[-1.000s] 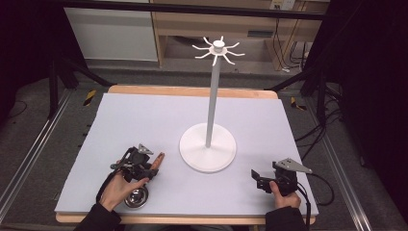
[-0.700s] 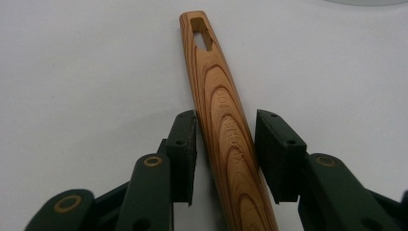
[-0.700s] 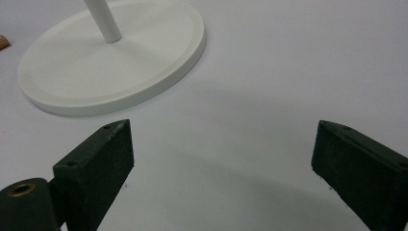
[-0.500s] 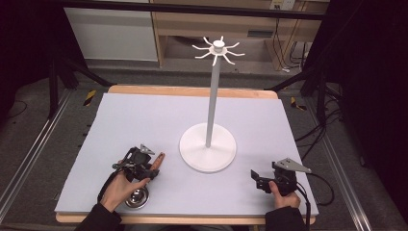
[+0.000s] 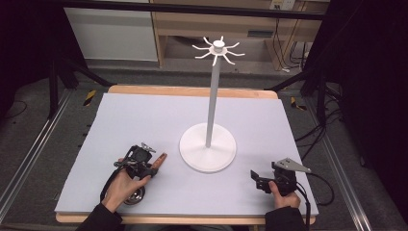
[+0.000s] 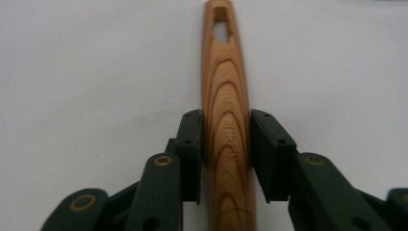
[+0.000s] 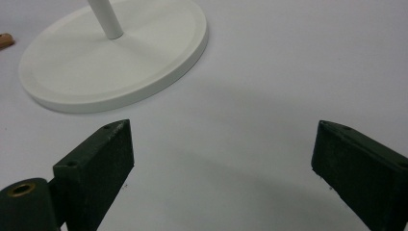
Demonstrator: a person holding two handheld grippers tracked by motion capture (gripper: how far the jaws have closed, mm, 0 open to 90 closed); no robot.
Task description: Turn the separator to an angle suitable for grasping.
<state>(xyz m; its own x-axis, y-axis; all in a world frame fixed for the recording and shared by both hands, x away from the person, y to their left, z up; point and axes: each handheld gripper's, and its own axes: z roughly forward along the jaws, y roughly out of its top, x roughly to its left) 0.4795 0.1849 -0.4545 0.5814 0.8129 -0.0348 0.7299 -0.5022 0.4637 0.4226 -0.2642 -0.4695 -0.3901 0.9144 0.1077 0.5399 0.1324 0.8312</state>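
We see a wooden handle with a slotted hole near its far tip lying flat on the pale counter, at its near left part, the free end pointing toward the white stand. The left gripper has just been closing, and its two dark fingers now press the handle from both sides — clamped on it a little way back from the slotted end. In the high view the same gripper sits low on the counter under the person's left hand, with the handle's brown tip sticking out toward the stand; a rounded metallic shape near the wrist may be the utensil's other end, though it is too small to be sure. The stand's round base rests just beside the handle's tip, its pole rising to a crown of hooks. Well apart, near the counter's right front corner, the right gripper rests in the right hand — its fingers spread wide over bare counter, aimed toward the base.
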